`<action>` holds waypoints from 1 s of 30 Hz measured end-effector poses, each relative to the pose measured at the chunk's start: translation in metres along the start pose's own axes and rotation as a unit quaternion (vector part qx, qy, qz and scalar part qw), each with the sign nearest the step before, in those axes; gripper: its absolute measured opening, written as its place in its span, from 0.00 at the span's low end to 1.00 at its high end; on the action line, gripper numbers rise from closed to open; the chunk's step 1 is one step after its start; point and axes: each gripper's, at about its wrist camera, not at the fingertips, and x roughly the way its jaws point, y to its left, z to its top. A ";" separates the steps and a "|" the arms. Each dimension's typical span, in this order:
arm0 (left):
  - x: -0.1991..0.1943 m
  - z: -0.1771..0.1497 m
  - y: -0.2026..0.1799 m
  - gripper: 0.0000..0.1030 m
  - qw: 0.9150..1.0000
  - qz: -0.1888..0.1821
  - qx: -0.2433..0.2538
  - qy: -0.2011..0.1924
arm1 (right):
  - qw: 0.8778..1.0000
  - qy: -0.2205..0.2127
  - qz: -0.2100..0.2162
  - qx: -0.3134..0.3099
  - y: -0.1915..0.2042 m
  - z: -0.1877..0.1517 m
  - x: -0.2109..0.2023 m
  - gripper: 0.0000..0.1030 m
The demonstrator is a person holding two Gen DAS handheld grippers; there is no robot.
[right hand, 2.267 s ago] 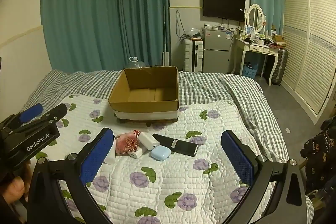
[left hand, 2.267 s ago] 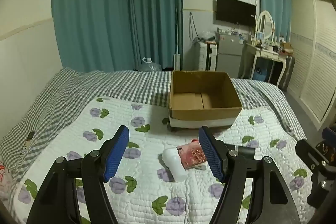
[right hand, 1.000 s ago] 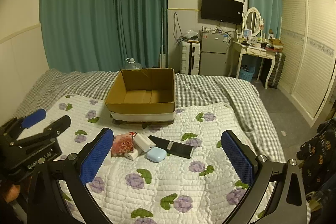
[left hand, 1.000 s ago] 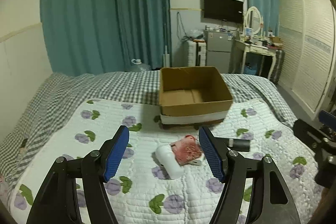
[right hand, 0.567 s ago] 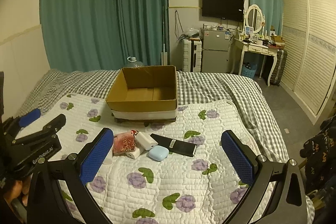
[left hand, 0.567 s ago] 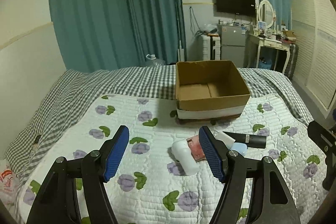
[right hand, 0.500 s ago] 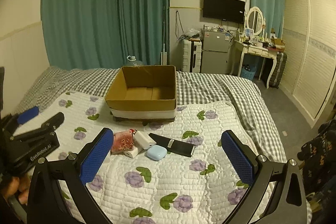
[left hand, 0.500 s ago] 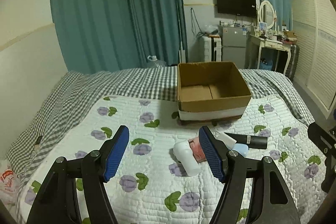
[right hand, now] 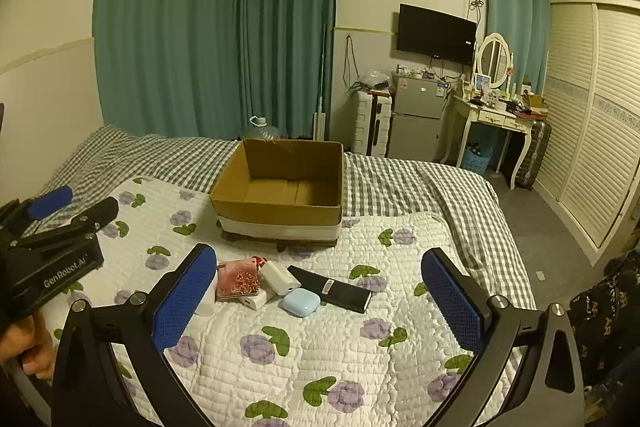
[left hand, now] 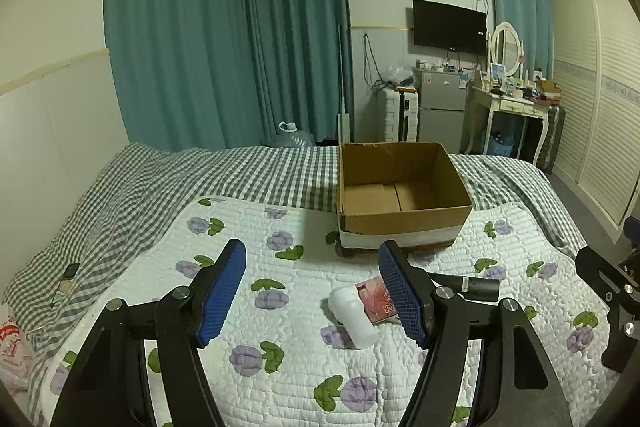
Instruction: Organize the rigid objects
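Observation:
An empty open cardboard box (left hand: 402,195) (right hand: 280,193) stands on the bed. In front of it lies a cluster of small objects: a white bottle (left hand: 354,317), a pink packet (right hand: 237,279) (left hand: 376,299), a white power bank (right hand: 280,279), a light blue earbud case (right hand: 301,301) and a black flat device (right hand: 330,289) (left hand: 474,283). My left gripper (left hand: 316,295) is open and empty above the quilt, just left of the cluster. My right gripper (right hand: 320,301) is open and empty, above and nearer than the cluster.
The bed has a white flowered quilt (right hand: 320,347) over a grey checked sheet (left hand: 160,187). Beyond the foot stand a small fridge (right hand: 416,123), a white dressing table (right hand: 492,119) and a wardrobe (right hand: 592,147). The wall runs along the bed's left side.
Both grippers have drifted slightly over the bed and the views shifted a little. Nothing was picked up; the objects lie where they were.

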 end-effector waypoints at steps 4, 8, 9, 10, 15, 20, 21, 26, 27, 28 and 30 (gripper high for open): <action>0.007 -0.003 0.004 0.70 1.000 -0.002 -0.002 0.008 | 1.000 0.004 -0.002 0.001 -0.003 -0.001 0.003 1.00; 0.021 -0.007 0.010 0.70 1.000 0.012 -0.002 0.020 | 1.000 0.006 -0.010 -0.010 -0.007 -0.004 0.009 1.00; 0.025 -0.009 0.011 0.70 1.000 0.014 -0.002 0.024 | 1.000 0.007 -0.012 -0.013 -0.008 -0.005 0.012 1.00; 0.027 -0.010 0.013 0.70 1.000 0.015 -0.002 0.026 | 1.000 0.009 -0.013 -0.016 -0.009 -0.006 0.015 1.00; 0.051 -0.024 0.012 0.70 0.998 0.020 0.010 0.051 | 0.999 0.027 -0.015 -0.030 -0.012 -0.016 0.038 1.00; 0.075 -0.039 0.006 0.70 0.996 0.009 0.015 0.087 | 0.998 0.058 -0.014 -0.031 -0.018 -0.032 0.068 1.00; 0.081 -0.043 0.003 0.70 0.995 0.004 0.015 0.096 | 0.997 0.064 -0.015 -0.032 -0.019 -0.035 0.075 1.00; 0.107 -0.053 -0.009 0.70 0.992 -0.016 0.020 0.127 | 0.994 0.094 -0.022 -0.056 -0.024 -0.046 0.108 1.00; 0.112 -0.054 -0.011 0.70 0.991 -0.019 0.019 0.132 | 0.993 0.099 -0.023 -0.059 -0.026 -0.047 0.114 1.00; 0.117 -0.055 -0.013 0.70 0.990 -0.021 0.018 0.136 | 0.992 0.104 -0.023 -0.060 -0.027 -0.049 0.120 1.00; 0.128 -0.058 -0.018 0.70 0.989 -0.025 0.015 0.146 | 0.991 0.117 -0.022 -0.061 -0.030 -0.052 0.133 1.00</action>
